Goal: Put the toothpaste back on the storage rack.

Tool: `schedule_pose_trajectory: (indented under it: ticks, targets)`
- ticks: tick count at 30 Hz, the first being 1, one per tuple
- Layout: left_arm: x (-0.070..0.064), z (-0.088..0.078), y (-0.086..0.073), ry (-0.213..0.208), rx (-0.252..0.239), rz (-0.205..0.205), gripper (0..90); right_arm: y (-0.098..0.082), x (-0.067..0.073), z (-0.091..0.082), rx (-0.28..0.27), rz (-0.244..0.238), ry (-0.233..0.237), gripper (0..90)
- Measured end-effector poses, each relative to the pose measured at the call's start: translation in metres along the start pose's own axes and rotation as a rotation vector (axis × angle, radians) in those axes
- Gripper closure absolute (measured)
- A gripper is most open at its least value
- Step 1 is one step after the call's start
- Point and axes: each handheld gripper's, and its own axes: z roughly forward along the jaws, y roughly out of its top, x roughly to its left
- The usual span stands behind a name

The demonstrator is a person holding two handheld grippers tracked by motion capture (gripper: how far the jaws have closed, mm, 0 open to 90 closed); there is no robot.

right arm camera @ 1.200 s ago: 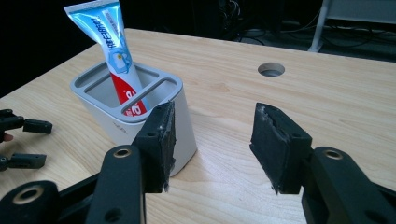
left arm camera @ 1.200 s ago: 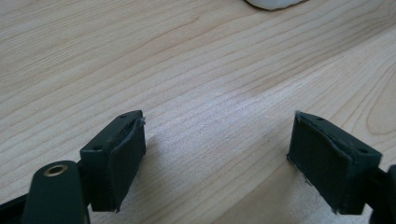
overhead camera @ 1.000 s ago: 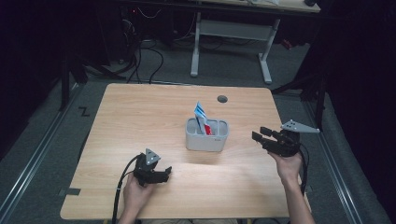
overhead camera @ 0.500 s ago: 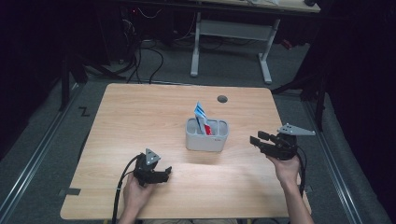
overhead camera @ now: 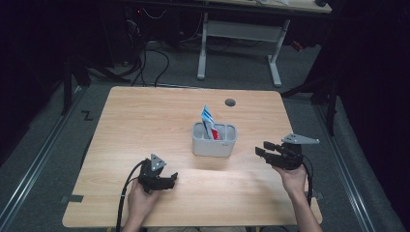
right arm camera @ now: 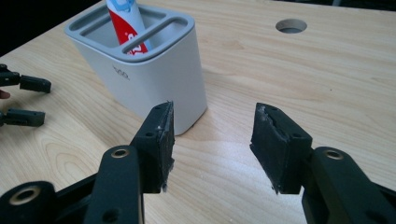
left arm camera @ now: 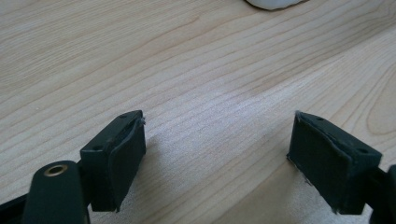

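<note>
My right gripper (right arm camera: 212, 144) hangs open and empty just beside the grey plastic two-slot holder (overhead camera: 214, 140) mid-counter, red-and-white toothpaste tube (overhead camera: 209, 122) upright inside. A careless push could tip it. Left gripper (left arm camera: 217, 161) open, empty, well apart. Light wooden counter (overhead camera: 145, 121) roomy around the holder; edges far.

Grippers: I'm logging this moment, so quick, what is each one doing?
Left gripper: open, holding nothing.
Right gripper: open, empty, near the grey holder.

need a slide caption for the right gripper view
Open right gripper faces a grey holder with a toothpaste tube on the wooden table.
</note>
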Motion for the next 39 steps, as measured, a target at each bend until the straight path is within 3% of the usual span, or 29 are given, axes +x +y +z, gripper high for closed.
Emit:
schedule_pose_trajectory:
  ticks: [17, 24, 36, 39]
  targets:
    - [0.0, 0.0, 0.0, 0.0, 0.0, 0.0, 19.1, -0.014, -0.001, 0.008, 0.011, 0.036, 0.014, 49.3]
    - [0.0, 0.0, 0.0, 0.0, 0.0, 0.0, 19.1, -0.018, -0.003, 0.015, 0.043, 0.033, -0.014, 50.0]
    - [0.0, 0.0, 0.0, 0.0, 0.0, 0.0, 19.1, -0.023, 0.0, 0.027, 0.088, 0.017, -0.019, 50.8]
    - [0.0, 0.0, 0.0, 0.0, 0.0, 0.0, 19.1, -0.026, 0.001, 0.029, 0.079, 0.004, -0.026, 51.7]
